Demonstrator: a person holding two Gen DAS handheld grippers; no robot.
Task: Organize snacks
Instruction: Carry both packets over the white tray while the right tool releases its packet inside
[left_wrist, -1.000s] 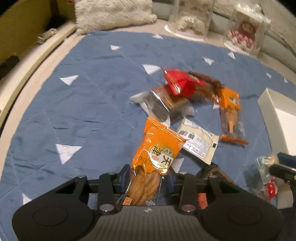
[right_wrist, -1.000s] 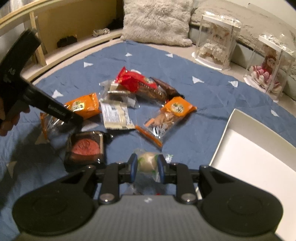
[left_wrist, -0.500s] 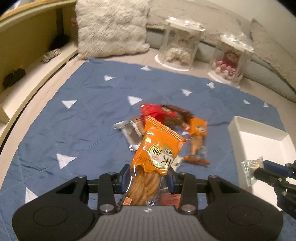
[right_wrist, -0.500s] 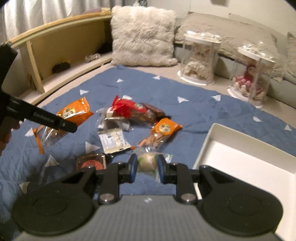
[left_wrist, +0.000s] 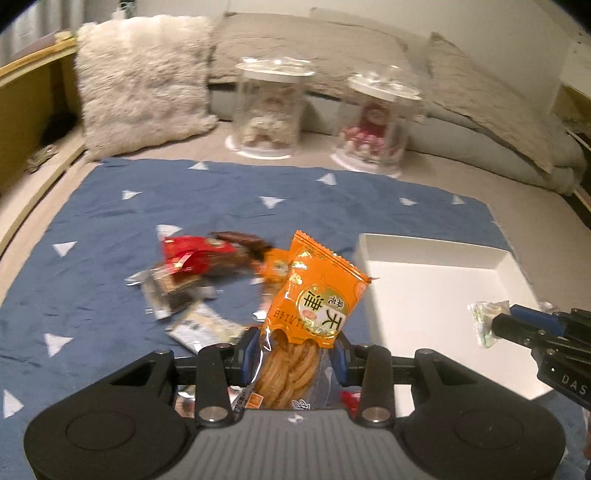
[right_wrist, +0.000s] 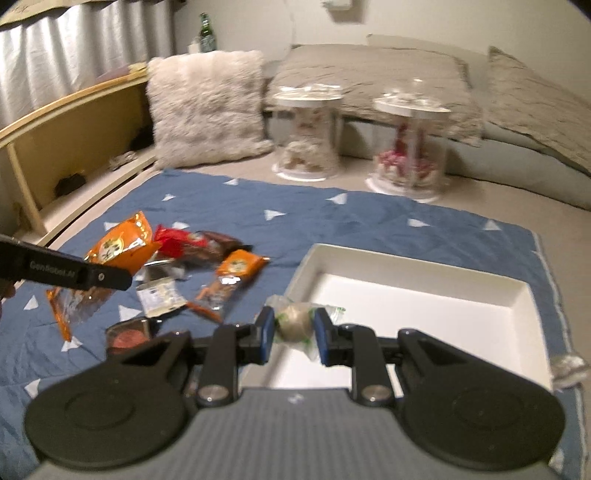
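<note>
My left gripper (left_wrist: 293, 356) is shut on an orange packet of twisted fried dough (left_wrist: 314, 299), lifted off the blue blanket (left_wrist: 92, 236); the same orange packet (right_wrist: 118, 249) hangs at the left of the right wrist view. My right gripper (right_wrist: 293, 334) is shut on a small clear-wrapped round cake (right_wrist: 293, 321), held over the near left edge of the white tray (right_wrist: 417, 266). In the left wrist view that wrapped cake (left_wrist: 485, 319) hangs above the white tray (left_wrist: 436, 251). Several other snack packets (right_wrist: 207, 254) lie in a heap on the blanket.
Two clear display jars (left_wrist: 267, 110) (left_wrist: 373, 122) stand behind the blanket, beside a furry cushion (left_wrist: 140, 96) and grey pillows. A wooden bed frame (right_wrist: 48, 147) runs along the left. A round red cake pack (right_wrist: 127, 334) lies near my right gripper.
Both grippers have risen off the blanket with their snacks and swung right toward the white tray. The wrapped cake now hangs over the tray's edge.
</note>
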